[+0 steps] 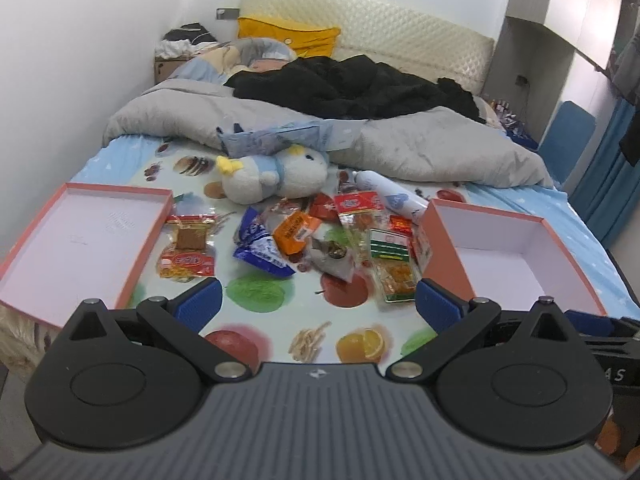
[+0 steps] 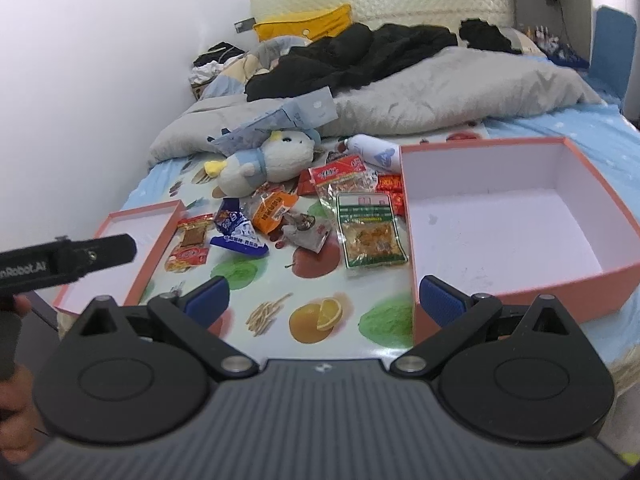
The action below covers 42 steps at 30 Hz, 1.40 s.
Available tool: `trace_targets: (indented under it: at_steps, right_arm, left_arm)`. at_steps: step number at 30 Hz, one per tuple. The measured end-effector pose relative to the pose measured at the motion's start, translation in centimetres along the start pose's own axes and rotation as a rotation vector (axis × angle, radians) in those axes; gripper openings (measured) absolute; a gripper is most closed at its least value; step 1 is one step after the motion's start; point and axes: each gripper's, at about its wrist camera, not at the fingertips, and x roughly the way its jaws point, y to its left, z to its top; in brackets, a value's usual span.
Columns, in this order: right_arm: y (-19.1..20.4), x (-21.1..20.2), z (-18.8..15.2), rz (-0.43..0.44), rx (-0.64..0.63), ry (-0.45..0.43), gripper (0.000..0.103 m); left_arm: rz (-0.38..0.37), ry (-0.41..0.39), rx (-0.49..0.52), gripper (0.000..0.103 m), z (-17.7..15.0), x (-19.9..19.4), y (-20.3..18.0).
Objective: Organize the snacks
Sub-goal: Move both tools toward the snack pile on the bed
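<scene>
Left wrist view: the left gripper (image 1: 318, 306) hangs over the near edge of a bed, its blue pads (image 1: 199, 304) spread wide with nothing between them. Ahead, on a fruit-print sheet (image 1: 280, 336), lies a loose pile of snacks (image 1: 304, 240): a red-and-brown packet (image 1: 186, 252) nearest the shallow lid (image 1: 80, 240) at left, a blue wrapper (image 1: 262, 250), an orange packet (image 1: 296, 232), a green-labelled bag (image 1: 392, 268) beside the deep box (image 1: 516, 256) at right. Lid and box are both pink-edged, white inside and hold nothing. A plush toy (image 1: 276, 174) lies just behind the pile, a white bottle (image 1: 390, 196) to its right, and a grey quilt (image 1: 400, 140) with black clothing (image 1: 352, 88) on it fills the far half of the bed.

In the right wrist view the right gripper (image 2: 324, 304) is likewise spread open and holds nothing; its right pad (image 2: 442, 300) sits just in front of the box's near wall (image 2: 520, 292). The snacks lie between lid and box, none inside either. The other gripper's black body (image 2: 68, 262) reaches in from the left above the lid, with part of a hand (image 2: 16, 408) at the lower left edge.
</scene>
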Motion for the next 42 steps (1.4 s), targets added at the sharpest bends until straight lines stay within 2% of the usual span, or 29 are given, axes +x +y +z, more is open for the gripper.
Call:
trace_targets:
  at_steps: [6, 20, 28, 32, 35, 42]
  right_arm:
    - [0.2, -0.4, 0.5, -0.011, 0.001, -0.035, 0.103]
    - [1.1, -0.6, -0.3, 0.007, -0.012, -0.036, 0.103]
    - [0.8, -0.3, -0.7, 0.059, 0.02, -0.031, 0.103]
    - [0.4, 0.5, -1.1, 0.08, 0.067, -0.008, 0.103]
    - [0.6, 0.9, -1.3, 0.084, 0.044, -0.014, 0.1]
    - [0.9, 2.2, -1.3, 0.042, 0.023, -0.033, 0.1]
  left_arm:
    - [-0.008, -0.019, -0.034, 0.103, 0.2, -0.5, 1.2]
    - [0.003, -0.016, -0.015, 0.103, -0.6, -0.9, 0.7]
    - [0.005, -0.018, -0.03, 0.103, -0.6, -0.9, 1.1]
    - [0.0, -0.001, -0.042, 0.103, -0.5, -0.3, 1.4]
    - [0.006, 0.011, -0.04, 0.103, -0.4, 0.2, 1.6]
    - [-0.005, 0.077, -0.076, 0.103, 0.5, 3.0, 2.6]
